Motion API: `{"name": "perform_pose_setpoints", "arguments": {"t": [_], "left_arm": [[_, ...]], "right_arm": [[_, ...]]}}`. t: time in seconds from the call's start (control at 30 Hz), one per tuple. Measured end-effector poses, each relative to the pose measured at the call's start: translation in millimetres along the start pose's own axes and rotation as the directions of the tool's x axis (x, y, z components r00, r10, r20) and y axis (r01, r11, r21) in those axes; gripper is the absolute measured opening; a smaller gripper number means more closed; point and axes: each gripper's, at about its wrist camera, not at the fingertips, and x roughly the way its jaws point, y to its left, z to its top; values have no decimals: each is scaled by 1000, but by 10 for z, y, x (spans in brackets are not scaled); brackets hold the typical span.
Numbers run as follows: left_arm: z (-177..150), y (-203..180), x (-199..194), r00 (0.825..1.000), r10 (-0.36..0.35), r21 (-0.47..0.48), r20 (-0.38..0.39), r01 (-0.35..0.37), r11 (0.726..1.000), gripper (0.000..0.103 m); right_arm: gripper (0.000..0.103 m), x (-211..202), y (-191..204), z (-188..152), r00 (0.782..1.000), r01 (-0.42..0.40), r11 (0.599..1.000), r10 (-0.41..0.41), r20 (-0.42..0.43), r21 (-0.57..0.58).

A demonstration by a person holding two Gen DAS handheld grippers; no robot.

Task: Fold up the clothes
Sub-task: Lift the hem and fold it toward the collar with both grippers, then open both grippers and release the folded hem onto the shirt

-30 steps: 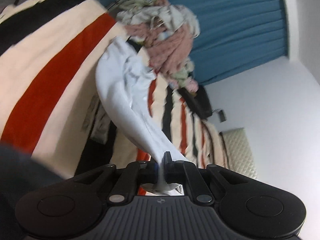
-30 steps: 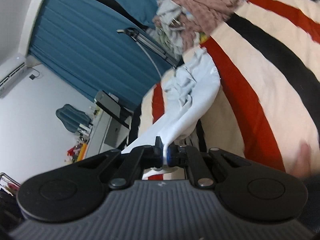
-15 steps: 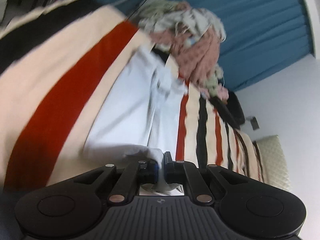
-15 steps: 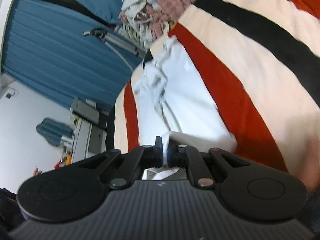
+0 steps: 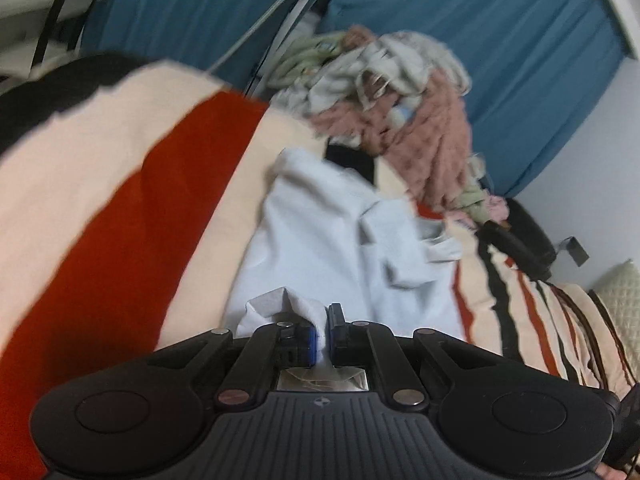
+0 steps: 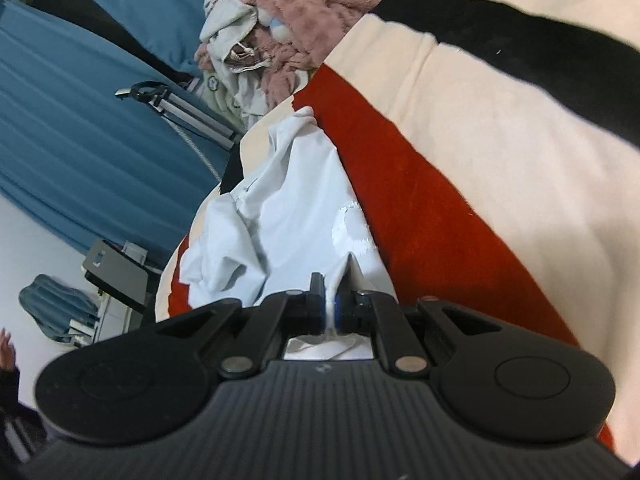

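Observation:
A pale blue garment (image 5: 320, 248) lies spread on the striped bedspread (image 5: 120, 208), its far end crumpled. My left gripper (image 5: 323, 330) is shut on its near edge, low over the bed. In the right wrist view the same garment (image 6: 296, 216) runs away from me, with a white print near my fingers. My right gripper (image 6: 330, 308) is shut on another part of its near edge, close to the red stripe (image 6: 420, 208).
A pile of mixed clothes (image 5: 400, 104), pink and grey, sits at the far end of the bed, also seen in the right wrist view (image 6: 288, 12). Blue curtains (image 5: 500, 40) hang behind. A metal stand (image 6: 180, 108) and a desk (image 6: 116, 272) stand beside the bed.
Both grippers have come down toward the bed with the garment. It hung stretched in the air a second ago; now it lies flat on the bedspread.

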Motion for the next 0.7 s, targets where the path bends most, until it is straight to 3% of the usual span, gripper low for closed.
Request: {"name": "perform_pose_setpoints", "arguments": {"t": [0.23,0.27,0.33,0.4,0.47,0.5,0.6,0.7], "left_arm": [[-30,135,469,995,14,37,-97,-10,999,7],[-29,136,471,995,12,40,-100,-9,999,7],[-23,141,449,994,1,30,-108,2,1000,9],[-13,147,409,993,-16,10,-117,17,1000,22],[-14,123,336,992,-29,3,-123,30,1000,53],[-22,97,286,992,-31,7,-123,33,999,64],[-83,-19,118,994,-2,54,-108,8,999,77],[-177,-67,-103,994,-11,50,-112,16,999,78]], "right_arm": [[11,317,36,-4,995,64,994,-70,-65,-89],[17,326,41,-9,995,62,993,-70,-72,-101],[41,306,64,-21,996,27,993,-37,-85,-115],[75,228,120,-48,996,-3,993,-8,-90,-122],[87,116,210,-100,996,-9,989,-3,-86,-145],[86,54,246,-134,996,-10,988,-3,-84,-156],[86,-114,265,-216,996,7,989,-21,-88,-149],[86,-265,216,-268,995,30,993,-40,-86,-111]]}}
